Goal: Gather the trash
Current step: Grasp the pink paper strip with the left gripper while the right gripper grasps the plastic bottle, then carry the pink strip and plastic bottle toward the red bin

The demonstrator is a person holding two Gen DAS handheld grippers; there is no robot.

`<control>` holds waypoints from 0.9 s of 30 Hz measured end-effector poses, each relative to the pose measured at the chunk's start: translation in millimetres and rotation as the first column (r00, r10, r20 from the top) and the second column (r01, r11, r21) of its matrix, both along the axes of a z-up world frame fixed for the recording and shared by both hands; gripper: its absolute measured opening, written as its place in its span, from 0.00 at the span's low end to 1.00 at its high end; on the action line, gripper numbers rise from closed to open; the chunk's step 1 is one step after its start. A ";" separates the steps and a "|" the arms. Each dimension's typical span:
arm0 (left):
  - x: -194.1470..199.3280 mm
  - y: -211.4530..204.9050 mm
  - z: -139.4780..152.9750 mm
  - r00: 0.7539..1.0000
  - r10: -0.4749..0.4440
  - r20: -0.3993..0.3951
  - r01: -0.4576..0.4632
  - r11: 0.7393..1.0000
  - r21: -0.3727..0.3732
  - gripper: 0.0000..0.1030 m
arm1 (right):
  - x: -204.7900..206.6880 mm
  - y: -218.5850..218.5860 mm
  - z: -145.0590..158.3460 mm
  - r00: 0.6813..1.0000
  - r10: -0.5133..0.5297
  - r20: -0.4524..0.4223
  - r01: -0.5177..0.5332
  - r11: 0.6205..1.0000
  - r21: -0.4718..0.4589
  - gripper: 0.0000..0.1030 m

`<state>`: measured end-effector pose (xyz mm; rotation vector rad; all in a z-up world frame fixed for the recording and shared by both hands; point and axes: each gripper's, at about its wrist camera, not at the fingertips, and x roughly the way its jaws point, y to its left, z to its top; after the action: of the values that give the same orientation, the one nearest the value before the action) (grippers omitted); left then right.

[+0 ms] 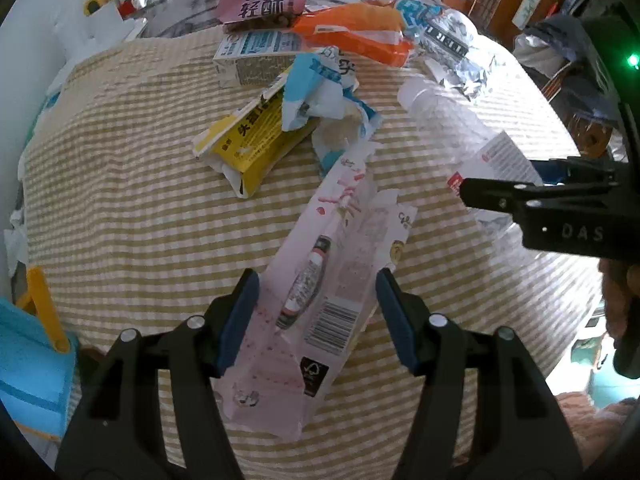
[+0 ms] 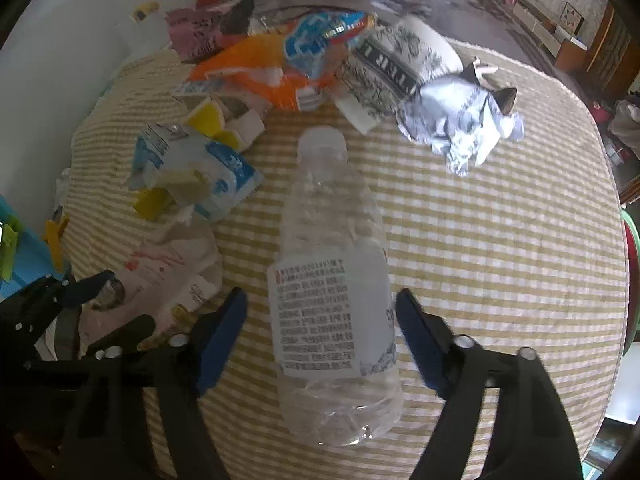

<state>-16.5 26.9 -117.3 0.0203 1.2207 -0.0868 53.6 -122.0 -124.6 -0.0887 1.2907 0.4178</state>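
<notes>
1. You are working over a counter [image 1: 120,200] covered in a tan-and-white checked cloth, in a cluttered room with shelving and furniture along the top of both views.
2. Trash lies scattered across the cloth: a yellow carton [image 1: 252,140] and a crumpled blue-and-white wrapper [image 1: 320,92] at upper centre of the left wrist view, with an orange packet [image 1: 356,36] and a pink bag [image 1: 256,0] behind them.
3. Your left hand-held gripper [image 1: 316,320] straddles a torn pink paper package [image 1: 320,280] at lower centre. Its blue pads stand at either edge of the package; I judge them released, not yet pinching.
4. Your right hand-held gripper [image 2: 320,340] straddles a clear plastic bottle [image 2: 332,280] lying on its side in the centre of the right wrist view, cap end towards the top of the frame. A gap shows between each pad and the labelled body, so that grip is also loose.
5. The step in hand looks like a double pick-up: one piece of trash lined up in each gripper, neither one taken.
6. Next, you need to close both. The bottle is smooth and round, so squeeze across its labelled middle or it may roll out. The package is flat and limp; get the pads low to the cloth so they catch its edges instead of sliding over.
7. No bin is clearly visible in either view, so I cannot tell where the pieces should go.
</notes>
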 end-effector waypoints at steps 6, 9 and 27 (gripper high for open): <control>11.0 9.1 -0.5 0.999 0.044 0.007 -0.044 0.999 0.012 0.29 | -6.0 -16.3 12.3 0.999 -0.045 0.026 0.043 0.996 0.082 0.52; 14.4 14.9 1.0 0.998 0.068 0.001 -0.068 0.997 -0.028 0.25 | -10.0 -25.9 21.4 0.997 -0.065 0.035 0.061 0.991 0.115 0.52; 37.4 -28.3 50.2 0.990 0.048 0.129 -0.025 0.984 -0.175 0.14 | -19.3 -82.2 59.6 0.983 -0.154 0.101 0.135 0.976 0.173 0.51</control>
<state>20.8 -1.4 -67.1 -0.1461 1.0763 -0.1565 34.4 -204.2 -65.0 0.1202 1.1377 0.3875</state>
